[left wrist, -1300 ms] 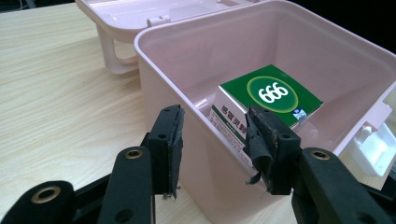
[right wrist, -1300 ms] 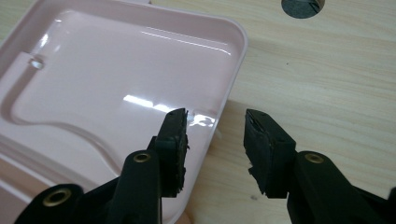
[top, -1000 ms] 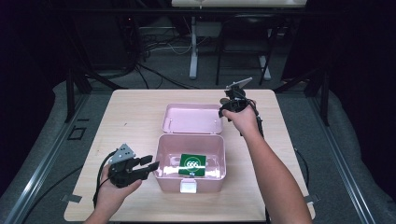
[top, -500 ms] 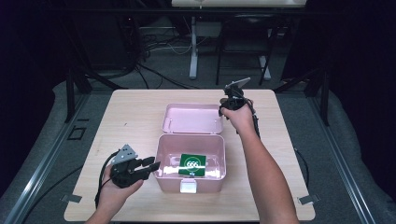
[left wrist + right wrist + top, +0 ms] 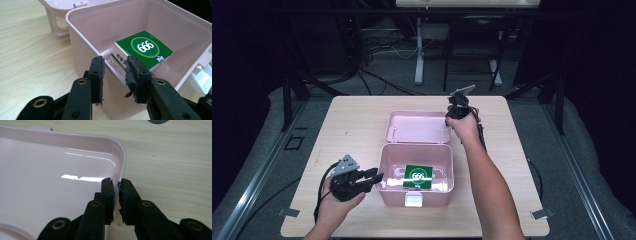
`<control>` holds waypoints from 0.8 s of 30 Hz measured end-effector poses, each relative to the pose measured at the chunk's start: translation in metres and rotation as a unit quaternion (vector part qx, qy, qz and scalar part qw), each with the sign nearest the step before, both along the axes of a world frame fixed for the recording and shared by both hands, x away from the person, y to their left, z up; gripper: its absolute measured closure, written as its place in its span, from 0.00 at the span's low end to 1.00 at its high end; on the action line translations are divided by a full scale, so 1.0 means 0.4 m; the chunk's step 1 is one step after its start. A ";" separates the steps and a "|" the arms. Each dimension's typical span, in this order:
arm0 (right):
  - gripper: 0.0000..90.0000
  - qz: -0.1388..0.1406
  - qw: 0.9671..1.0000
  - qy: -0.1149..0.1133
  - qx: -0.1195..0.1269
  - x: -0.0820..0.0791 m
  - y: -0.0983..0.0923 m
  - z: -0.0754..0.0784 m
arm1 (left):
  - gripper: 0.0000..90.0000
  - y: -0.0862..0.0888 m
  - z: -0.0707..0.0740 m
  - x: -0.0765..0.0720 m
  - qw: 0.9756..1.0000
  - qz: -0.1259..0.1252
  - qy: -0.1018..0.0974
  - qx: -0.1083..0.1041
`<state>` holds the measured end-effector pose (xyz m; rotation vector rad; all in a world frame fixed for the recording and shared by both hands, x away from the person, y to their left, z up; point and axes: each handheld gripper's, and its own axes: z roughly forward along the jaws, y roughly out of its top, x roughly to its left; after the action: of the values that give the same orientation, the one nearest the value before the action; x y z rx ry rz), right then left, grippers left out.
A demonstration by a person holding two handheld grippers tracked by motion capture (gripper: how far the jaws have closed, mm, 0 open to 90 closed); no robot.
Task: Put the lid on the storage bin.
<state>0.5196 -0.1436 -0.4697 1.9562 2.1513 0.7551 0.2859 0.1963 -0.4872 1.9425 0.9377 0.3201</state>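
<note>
Glossy smooth pink plastic box (image 5: 82, 32) between the left claw's (image 5: 115, 72) worn matt pads, glossy cardboard carton (image 5: 142, 51) beyond, matt wood-grain table (image 5: 30, 50) alongside

Counted across the views: one wooden table (image 5: 362, 125), and on it one pink plastic box (image 5: 388, 170) with one hinged lid (image 5: 419, 127) lying open flat behind it. Inside the box lies one green carton (image 5: 418, 176) (a white "666" in a ring on its top face). The box front carries one white latch (image 5: 414, 200). Two hand-held grippers are in play, the left gripper (image 5: 373, 178) and the right gripper (image 5: 116, 185), each with two black jaws, four jaws in all. Two forearms come in from the bottom edge of the high view. Two strips of grey tape show on the floor, one near each front corner of the table.
</note>
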 end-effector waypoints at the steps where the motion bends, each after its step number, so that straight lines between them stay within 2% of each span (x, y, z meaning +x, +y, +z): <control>1: 0.92 0.001 1.000 -0.005 -0.004 -0.002 0.001 0.003 | 0.75 0.000 0.000 0.000 1.000 0.000 -0.001 0.001; 6: 0.93 -0.001 1.000 -0.013 -0.009 -0.007 0.004 0.011 | 0.75 -0.002 0.000 0.000 1.000 0.001 -0.002 0.000; 11: 0.94 -0.005 0.999 -0.031 -0.009 -0.017 0.006 0.031 | 0.75 -0.003 0.000 0.000 1.000 0.004 -0.003 0.001; 18: 0.95 -0.001 0.998 -0.066 -0.003 -0.035 0.001 0.065 | 0.76 -0.004 0.000 0.000 1.000 0.006 -0.004 -0.001; 24: 0.95 0.006 0.996 -0.091 -0.007 -0.057 0.001 0.103 | 0.76 -0.005 0.001 -0.001 1.000 0.009 -0.003 0.002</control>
<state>0.4967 -0.1432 -0.4285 1.7940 2.0585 0.8809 0.2856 0.1942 -0.4870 1.9368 0.9521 0.3385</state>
